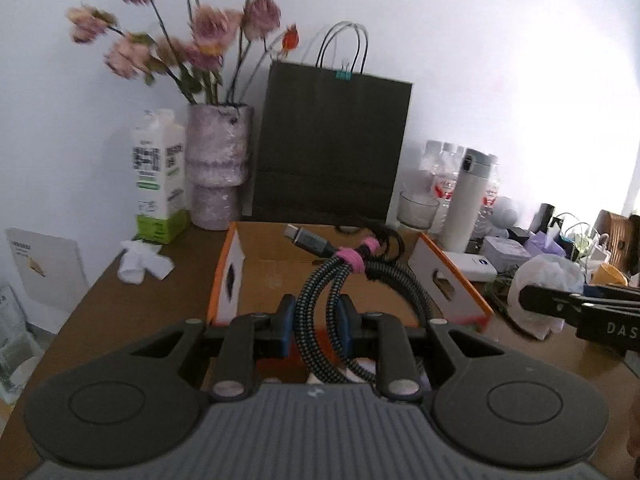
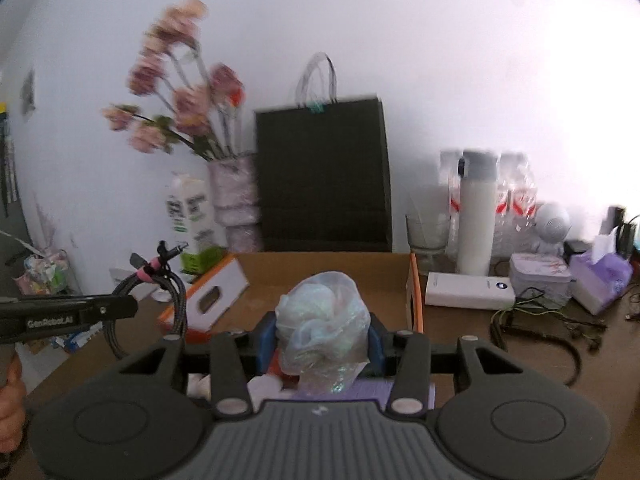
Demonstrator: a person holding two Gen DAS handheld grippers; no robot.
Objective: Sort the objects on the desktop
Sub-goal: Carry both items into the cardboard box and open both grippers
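In the left wrist view, we hold the left hand-held gripper (image 1: pixel 316 326) clamped narrowly on a braided cable bundle (image 1: pixel 340 276), raised over the open cardboard box (image 1: pixel 434 276) on the bench (image 1: pixel 80 312). In the right wrist view, the right hand-held gripper (image 2: pixel 322 340) grips a crumpled plastic bag (image 2: pixel 324 320) above the box's near edge.
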